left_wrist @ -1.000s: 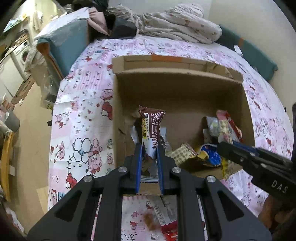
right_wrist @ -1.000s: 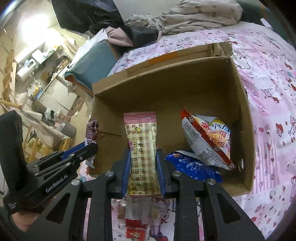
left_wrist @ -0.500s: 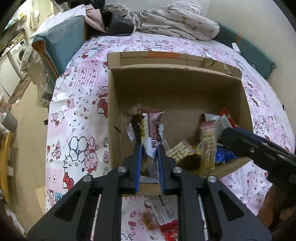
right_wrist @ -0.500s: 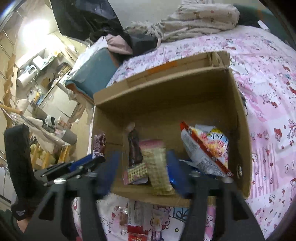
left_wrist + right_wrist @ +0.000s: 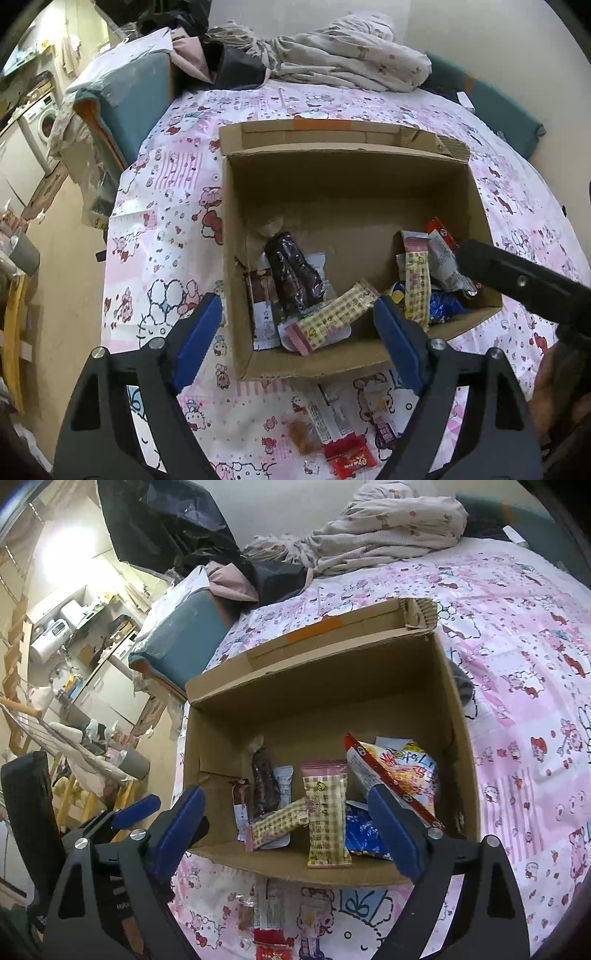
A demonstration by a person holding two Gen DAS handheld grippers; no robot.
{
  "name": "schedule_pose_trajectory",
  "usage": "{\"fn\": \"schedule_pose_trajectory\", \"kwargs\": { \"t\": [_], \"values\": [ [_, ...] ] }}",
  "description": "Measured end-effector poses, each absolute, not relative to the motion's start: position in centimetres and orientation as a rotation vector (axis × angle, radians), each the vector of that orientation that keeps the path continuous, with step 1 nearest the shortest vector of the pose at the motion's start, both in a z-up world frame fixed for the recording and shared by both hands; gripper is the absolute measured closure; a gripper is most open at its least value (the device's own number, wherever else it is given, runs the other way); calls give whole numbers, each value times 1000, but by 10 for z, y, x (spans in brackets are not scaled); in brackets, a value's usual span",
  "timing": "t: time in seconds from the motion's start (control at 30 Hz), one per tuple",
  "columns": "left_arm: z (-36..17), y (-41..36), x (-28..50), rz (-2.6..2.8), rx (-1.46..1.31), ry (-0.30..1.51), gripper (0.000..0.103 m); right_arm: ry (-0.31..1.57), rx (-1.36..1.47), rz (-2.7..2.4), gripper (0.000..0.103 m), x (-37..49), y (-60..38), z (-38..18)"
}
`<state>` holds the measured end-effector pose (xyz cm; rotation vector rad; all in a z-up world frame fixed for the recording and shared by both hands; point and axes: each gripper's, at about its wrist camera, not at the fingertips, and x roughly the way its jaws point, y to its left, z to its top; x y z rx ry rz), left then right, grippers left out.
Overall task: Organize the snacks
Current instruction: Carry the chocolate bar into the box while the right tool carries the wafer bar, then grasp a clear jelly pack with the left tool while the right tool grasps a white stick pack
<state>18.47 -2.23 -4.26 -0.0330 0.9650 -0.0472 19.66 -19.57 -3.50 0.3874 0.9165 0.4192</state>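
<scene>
An open cardboard box (image 5: pixel 236 258) sits on the bed. In the left wrist view my left gripper (image 5: pixel 295 310) hovers over its near left part, jaws opening, pads touching nothing. Below it lie a dark brown snack pack (image 5: pixel 291 273) and a checked wafer pack (image 5: pixel 332 317). My right gripper (image 5: pixel 286 797) is over the box's near edge, jaws also opening and empty. A second checked pack (image 5: pixel 327 819) stands upright in the box between them, apart from the pads. A red-and-white chip bag (image 5: pixel 399 771) and a blue packet (image 5: pixel 365 834) fill the right corner.
Loose snacks, among them a red packet (image 5: pixel 349 458), lie on the pink cartoon sheet (image 5: pixel 166 206) in front of the box. A crumpled blanket (image 5: pixel 343 62) lies at the bed's far end, and a teal cushion (image 5: pixel 133 99) at the left edge above the floor.
Both grippers opened wide. The dark brown pack dropped from the left gripper into the box. The checked pack left the right gripper and now stands inside the box.
</scene>
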Motion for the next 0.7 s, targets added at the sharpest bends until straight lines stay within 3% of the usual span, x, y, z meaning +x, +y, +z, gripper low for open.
{"fn": "schedule_pose_trajectory", "kwargs": {
  "t": [0.3,0.7],
  "values": [
    [-30,-6,158,-7,-39,939,21,944,377,379,11,169,-207,-29],
    [-49,38,128,114,-200,1036,21,1032,477,278,11,139,-229,-50]
  ]
}}
